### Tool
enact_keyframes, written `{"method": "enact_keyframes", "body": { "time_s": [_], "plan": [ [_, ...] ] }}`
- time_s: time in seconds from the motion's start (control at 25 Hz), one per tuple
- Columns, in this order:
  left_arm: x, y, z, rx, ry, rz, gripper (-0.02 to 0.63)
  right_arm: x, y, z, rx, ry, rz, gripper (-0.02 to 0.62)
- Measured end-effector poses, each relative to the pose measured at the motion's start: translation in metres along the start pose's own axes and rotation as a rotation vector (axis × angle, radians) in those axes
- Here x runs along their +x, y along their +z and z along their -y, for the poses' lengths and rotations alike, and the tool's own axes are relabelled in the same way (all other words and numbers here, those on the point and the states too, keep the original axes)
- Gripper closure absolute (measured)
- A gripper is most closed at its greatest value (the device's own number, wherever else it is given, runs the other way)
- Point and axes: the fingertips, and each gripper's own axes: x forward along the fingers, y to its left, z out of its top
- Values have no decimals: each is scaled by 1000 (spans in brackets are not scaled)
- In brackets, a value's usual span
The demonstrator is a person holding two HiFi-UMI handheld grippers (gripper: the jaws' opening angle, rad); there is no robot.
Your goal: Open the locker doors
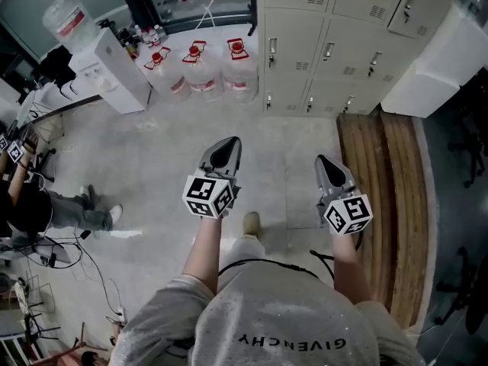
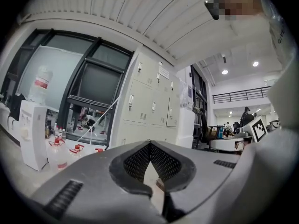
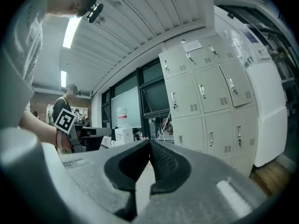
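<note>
The lockers point(image 1: 320, 52) stand well ahead across the floor point(image 1: 152, 151), all doors point(image 1: 293, 40) closed (handles point(image 1: 272, 50) at each door's edge). Left gripper point(image 1: 227, 145) and right gripper point(image 1: 324, 162), both level, are clenched on nothing. I'd step closer, part 1 gripper's jaws, then line up squarely.

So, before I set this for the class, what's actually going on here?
A person stands on the concrete floor facing a bank of cream lockers, holding a two-jaw gripper in each hand. The left gripper and right gripper both point level towards the lockers, jaws together with nothing between them, and both are well short of the doors. Every locker door in view is closed, so opening has not begun. Large water bottles stand on the floor beside the lockers.
</note>
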Motion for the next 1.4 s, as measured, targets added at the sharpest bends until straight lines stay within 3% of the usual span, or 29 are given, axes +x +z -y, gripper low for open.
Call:
{"method": "enact_keyframes", "body": {
  "time_s": [0.44,0.68,0.96,1.4],
  "plan": [
    [95,25,-103,8,-71,-11,607,132,9,31,39,-51,26,595],
    [121,30,-144,-1,-50,-18,607,179,13,36,61,-56,32,595],
    [156,38,-177,-25,-35,-2,607,234,23,52,66,-23,38,595],
    [245,91,-226,-2,-47,42,607,349,84,97,34,49,97,595]
  ]
}}
